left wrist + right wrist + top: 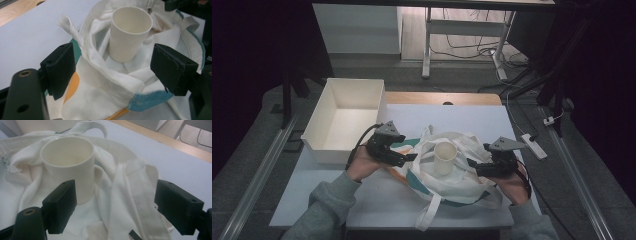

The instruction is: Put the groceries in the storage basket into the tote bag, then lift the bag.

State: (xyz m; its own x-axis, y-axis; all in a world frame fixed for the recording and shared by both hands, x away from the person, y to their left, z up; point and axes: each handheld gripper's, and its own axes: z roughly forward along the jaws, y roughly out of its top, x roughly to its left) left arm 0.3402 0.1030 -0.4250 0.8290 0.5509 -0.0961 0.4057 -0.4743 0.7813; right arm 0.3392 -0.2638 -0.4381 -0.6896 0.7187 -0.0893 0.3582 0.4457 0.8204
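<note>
A white paper cup (445,157) (130,32) (70,165) stands upright inside the crumpled mouth of a white cloth tote bag (462,180) (100,82) (30,180) with teal and orange patches. My left gripper (408,158) (117,72) is open at the bag's left edge, its jaws straddling the folded rim just short of the cup. On the right, my right gripper (473,165) (112,207) is open too, hovering over the bag's handle strap (145,195) beside the cup. Nothing is held by either.
An empty white box (343,117) sits at the table's back left, close behind my left hand. The white tabletop (377,200) has bare room in front and at the back right. A loose strap (429,212) hangs toward the front edge. A power strip (534,145) lies off the right side.
</note>
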